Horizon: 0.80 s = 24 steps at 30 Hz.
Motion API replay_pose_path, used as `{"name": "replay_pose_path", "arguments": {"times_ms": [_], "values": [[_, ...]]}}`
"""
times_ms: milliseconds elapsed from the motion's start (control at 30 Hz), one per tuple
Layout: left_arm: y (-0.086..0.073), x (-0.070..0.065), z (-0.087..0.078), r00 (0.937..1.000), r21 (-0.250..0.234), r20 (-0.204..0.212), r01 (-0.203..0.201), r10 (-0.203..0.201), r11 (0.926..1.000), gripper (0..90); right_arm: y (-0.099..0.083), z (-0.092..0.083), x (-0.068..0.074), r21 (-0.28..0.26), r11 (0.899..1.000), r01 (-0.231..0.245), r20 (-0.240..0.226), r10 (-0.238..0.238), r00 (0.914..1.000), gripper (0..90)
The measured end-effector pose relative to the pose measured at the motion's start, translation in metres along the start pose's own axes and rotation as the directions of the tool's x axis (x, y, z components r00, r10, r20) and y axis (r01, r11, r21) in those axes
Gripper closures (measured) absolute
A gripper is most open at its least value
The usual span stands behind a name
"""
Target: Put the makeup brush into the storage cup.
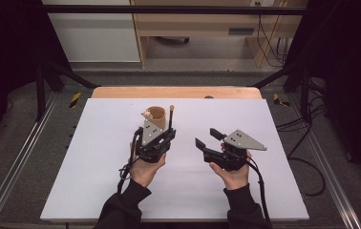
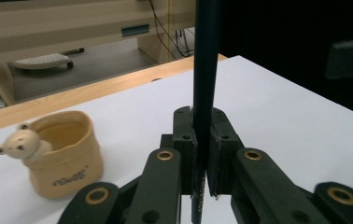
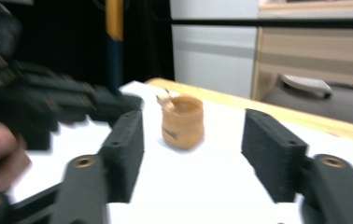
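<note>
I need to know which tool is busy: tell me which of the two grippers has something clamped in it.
The left gripper: its jaws are shut on an upright dark pencil. The right gripper stands open with nothing between its jaws.

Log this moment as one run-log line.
left gripper: shut on pencil, upright | right gripper: open, empty | bear cup: on white table, beyond left gripper | phase: pencil toward cup

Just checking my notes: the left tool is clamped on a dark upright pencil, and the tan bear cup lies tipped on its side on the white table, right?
Not quite. The left gripper view shows the tan bear-decorated cup standing upright. The left tool does clamp the dark upright pencil over the white table.
</note>
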<state>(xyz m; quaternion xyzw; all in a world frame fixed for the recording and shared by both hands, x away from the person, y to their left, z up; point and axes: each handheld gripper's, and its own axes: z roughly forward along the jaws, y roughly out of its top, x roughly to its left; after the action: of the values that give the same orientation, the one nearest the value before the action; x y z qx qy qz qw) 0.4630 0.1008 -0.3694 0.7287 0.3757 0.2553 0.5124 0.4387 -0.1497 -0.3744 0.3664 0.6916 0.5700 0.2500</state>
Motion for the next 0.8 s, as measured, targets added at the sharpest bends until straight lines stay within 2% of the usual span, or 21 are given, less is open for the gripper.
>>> {"name": "replay_pose_path", "arguments": {"times_ms": [33, 67, 100, 133, 333, 467, 633, 667, 800], "values": [[0.001, 0.003, -0.001, 1.0, -0.002, -0.007, 0.0, 0.0, 1.0, 82.8, 0.0, 0.0, 0.0, 0.0, 1.0, 0.0, 0.0, 0.0, 1.0, 33.2], [0.002, 0.006, -0.002, 0.9999, -0.004, -0.013, 0.002, -0.002, 1.0, 82.8, -0.006, -0.004, -0.007, 0.029, 1.0, 0.006, 0.027, -0.007, 0.9996, 29.0], [0.003, 0.009, -0.003, 0.9998, -0.009, -0.019, 0.008, -0.008, 0.9999, 82.8, -0.006, -0.004, -0.007, 0.029, 1.0, 0.006, 0.027, -0.007, 0.9996, 29.0], [0.006, 0.016, -0.005, 0.9994, -0.019, -0.023, 0.024, -0.024, 0.9995, 82.8, -0.013, -0.008, -0.014, 0.055, 0.999, -0.003, 0.044, 0.001, 0.999, 26.4], [0.013, 0.029, -0.005, 0.9983, -0.021, -0.057, 0.01, -0.011, 0.9997, 82.8, -0.027, -0.018, -0.028, 0.082, 0.997, -0.006, 0.084, 0.0, 0.9965, 22.4], [0.021, 0.04, 0.001, 0.9971, -0.017, -0.074, 0.014, -0.015, 0.9998, 82.8, -0.041, -0.028, -0.041, 0.113, 0.993, -0.026, 0.123, 0.012, 0.9923, 20.0], [0.026, 0.05, 0.007, 0.9964, -0.01, -0.084, 0.016, -0.017, 0.9998, 82.8, -0.048, -0.034, -0.048, 0.125, 0.992, -0.035, 0.142, 0.017, 0.9897, 18.4], [0.029, 0.056, 0.011, 0.9961, -0.003, -0.087, 0.018, -0.018, 0.9998, 82.8, -0.052, -0.036, -0.051, 0.136, 0.99, -0.031, 0.151, 0.01, 0.9884, 17.8], [0.034, 0.067, 0.019, 0.9947, 0.01, -0.103, 0.007, -0.006, 0.9999, 82.8, -0.056, -0.039, -0.055, 0.143, 0.989, -0.041, 0.166, 0.016, 0.9859, 17.1]]}}
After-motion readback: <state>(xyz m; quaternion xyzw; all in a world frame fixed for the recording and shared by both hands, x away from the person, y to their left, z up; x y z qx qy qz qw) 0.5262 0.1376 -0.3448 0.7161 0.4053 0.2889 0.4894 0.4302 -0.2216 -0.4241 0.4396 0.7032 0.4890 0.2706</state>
